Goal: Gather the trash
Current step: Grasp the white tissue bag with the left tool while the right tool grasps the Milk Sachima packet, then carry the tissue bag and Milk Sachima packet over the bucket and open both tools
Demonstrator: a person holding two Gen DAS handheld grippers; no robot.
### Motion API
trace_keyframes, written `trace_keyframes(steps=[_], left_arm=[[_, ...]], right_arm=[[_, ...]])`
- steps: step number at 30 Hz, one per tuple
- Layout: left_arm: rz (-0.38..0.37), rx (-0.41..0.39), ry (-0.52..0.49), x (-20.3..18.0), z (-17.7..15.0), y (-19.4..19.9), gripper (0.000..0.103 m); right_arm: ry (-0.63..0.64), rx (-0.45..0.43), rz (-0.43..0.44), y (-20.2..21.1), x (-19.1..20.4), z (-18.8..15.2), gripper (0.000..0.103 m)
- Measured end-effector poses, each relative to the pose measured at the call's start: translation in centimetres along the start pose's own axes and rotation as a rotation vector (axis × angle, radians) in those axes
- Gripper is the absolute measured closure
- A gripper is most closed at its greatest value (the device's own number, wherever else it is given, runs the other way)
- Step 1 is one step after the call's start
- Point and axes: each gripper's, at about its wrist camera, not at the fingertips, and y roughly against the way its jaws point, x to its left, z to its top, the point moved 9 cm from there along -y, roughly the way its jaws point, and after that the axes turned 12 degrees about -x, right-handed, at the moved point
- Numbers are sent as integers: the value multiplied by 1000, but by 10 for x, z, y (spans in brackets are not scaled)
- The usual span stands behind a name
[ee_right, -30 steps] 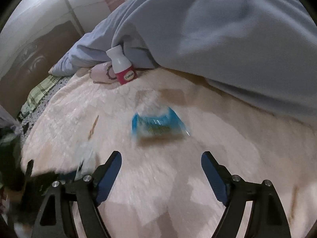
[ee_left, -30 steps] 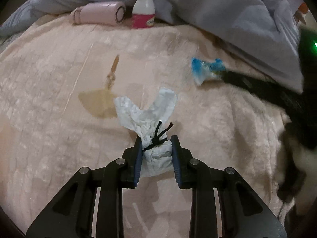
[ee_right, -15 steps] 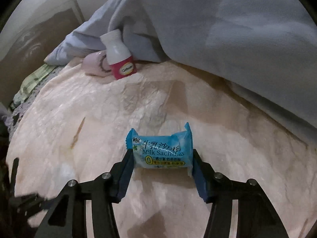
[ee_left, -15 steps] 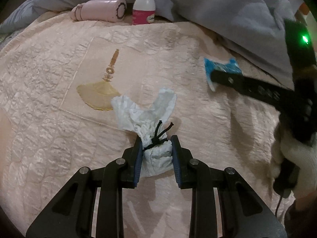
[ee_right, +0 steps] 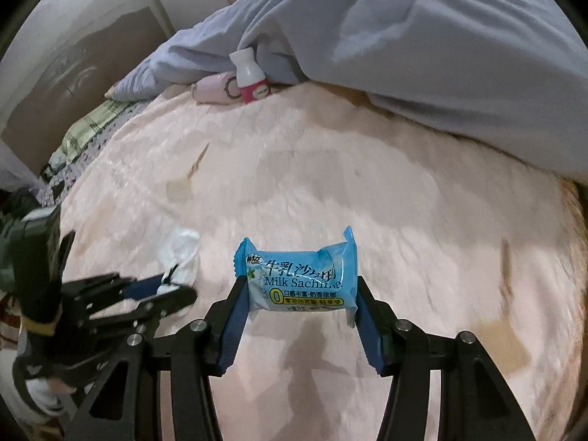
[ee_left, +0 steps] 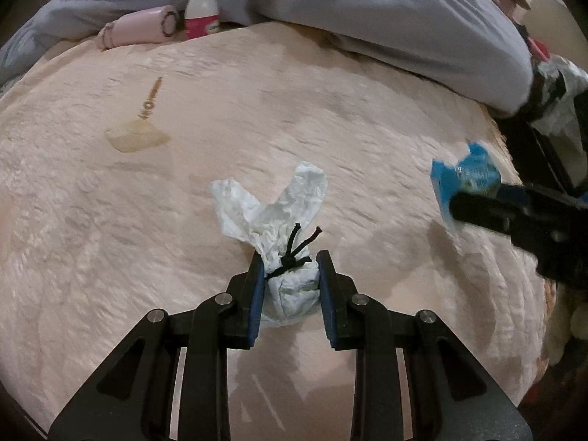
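Note:
A crumpled white tissue bundle [ee_left: 284,220] tied with a black string is clamped in my left gripper [ee_left: 290,275], held above the pink quilted bedspread [ee_left: 110,220]. My right gripper [ee_right: 299,294] is shut on a blue "Milk Sachima" snack wrapper [ee_right: 297,275], its pads pressing both ends, lifted off the bed. In the left wrist view the same wrapper [ee_left: 465,180] shows at the right in the other gripper. The right wrist view shows the left gripper [ee_right: 161,294] with the white tissue [ee_right: 182,253] at the lower left.
A white bottle with a pink label [ee_left: 201,7] and a pink cylindrical case [ee_left: 137,31] lie at the far edge against a grey-blue duvet [ee_left: 367,7]. A tan embroidered motif [ee_left: 137,136] marks the bedspread. The bed's edge and dark clutter [ee_left: 551,110] are at the right.
My right gripper closed on the blue wrapper and lifted it off the bed, moving right. The left gripper also shifted right, still holding the tissue bundle.

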Motion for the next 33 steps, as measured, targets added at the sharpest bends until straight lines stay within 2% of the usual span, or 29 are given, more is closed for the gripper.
trace_keyframes(steps=[8,20,26,33], left_arm=[[-33,-30,-53,-37,-10,23,78],[-83,-79,-176,-104,-23,64,78],[-139,-80,-230,-148,-26,69,78],[-243,-59,-302,-215,-35,73,78]], right_arm=[[-47,-10,-39,46,-5,-47,50],[-124,-131,-93,116,-14,-70,50],[-167,-190,-144,159,-31,-80,50],[-252,-226,-242,206,-72,-103,50]])
